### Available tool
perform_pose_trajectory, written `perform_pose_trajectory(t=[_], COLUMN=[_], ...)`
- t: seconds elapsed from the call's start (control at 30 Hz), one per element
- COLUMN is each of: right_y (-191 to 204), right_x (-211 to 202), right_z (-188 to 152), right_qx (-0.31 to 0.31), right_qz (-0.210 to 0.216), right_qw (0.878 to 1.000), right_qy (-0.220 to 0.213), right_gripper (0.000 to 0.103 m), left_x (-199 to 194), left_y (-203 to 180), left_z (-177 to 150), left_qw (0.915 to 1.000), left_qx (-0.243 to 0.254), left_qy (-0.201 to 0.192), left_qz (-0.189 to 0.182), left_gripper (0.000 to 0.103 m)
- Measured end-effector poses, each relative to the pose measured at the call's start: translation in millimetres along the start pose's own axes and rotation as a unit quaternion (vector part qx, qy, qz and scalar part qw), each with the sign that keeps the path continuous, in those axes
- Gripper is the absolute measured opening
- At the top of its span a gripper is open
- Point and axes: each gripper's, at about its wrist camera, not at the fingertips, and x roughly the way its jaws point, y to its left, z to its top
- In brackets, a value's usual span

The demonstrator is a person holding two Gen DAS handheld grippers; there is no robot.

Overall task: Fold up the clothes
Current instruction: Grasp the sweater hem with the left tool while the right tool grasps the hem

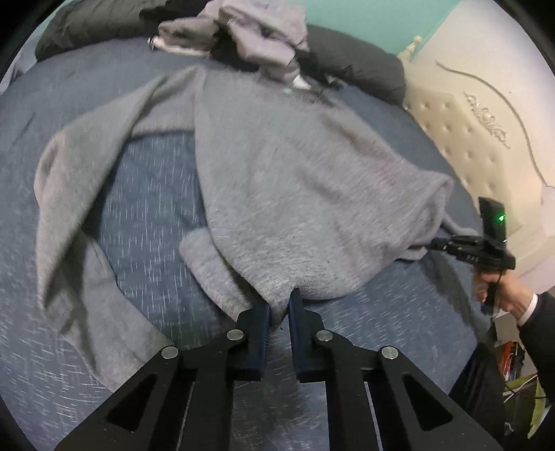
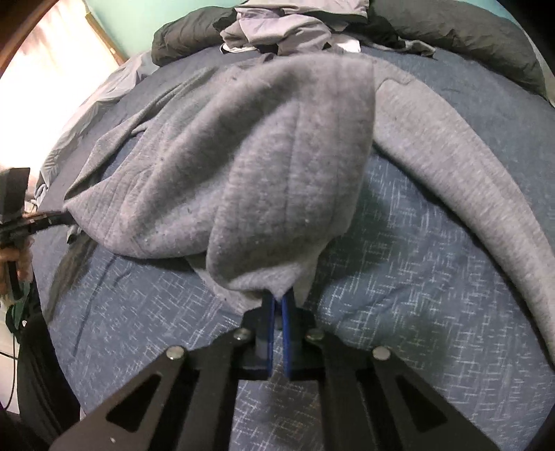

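Left tongs (image 1: pixel 279 308): angled down, clamped on grey sweater (image 1: pixel 295 173) hem at 12 o'clock.
Right tongs (image 2: pixel 279 305): angled down, pinching sweater hem, lifted off bed (image 2: pixel 381 277).

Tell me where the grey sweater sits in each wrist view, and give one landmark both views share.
Left wrist view: grey sweater fills the centre, its hem pinched in the left tool; a sleeve trails left.
Right wrist view: sweater fills the centre, hem pinched in the right tool; a sleeve curves right.
Shared landmark: the heap of clothes at the top.
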Motion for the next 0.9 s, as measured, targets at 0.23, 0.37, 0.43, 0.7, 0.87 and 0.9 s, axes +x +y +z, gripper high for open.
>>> perform_pose_trajectory(t=[0.23,0.37,0.43,0.7,0.87,0.9], right_y=[12,14,10,-1,-13,-17], right_x=[-60,-97,-107,-89,-72,-70], right_z=[0,-5,-7,-34,-48,-50], right_qx=[-0.011,-0.024,-0.023,-0.014,0.001,0.006], right_qz=[0.021,0.021,0.017,0.003,0.0,0.001], right_qw=[0.999,0.998,0.998,1.0,1.0,1.0], right_qy=[-0.039,-0.056,-0.063,-0.014,0.011,0.012], right_gripper=[0.003,0.002,0.003,0.003,0.003,0.003], left_x=[-42,-66,-66,-26,-8,-5], left_y=[-25,-38,-37,-16,-9,-11], left_z=[21,27,27,7,-19,-24], left_qw=[0.9995,0.9986,0.9987,0.9998,0.9972,0.9967], left_qx=[0.019,0.035,0.033,-0.007,-0.022,-0.017], left_qy=[-0.025,-0.04,-0.039,0.018,0.069,0.076], left_qz=[-0.004,-0.004,-0.003,0.009,-0.019,-0.022], left_gripper=[0.008,0.002,0.001,0.001,0.002,0.003])
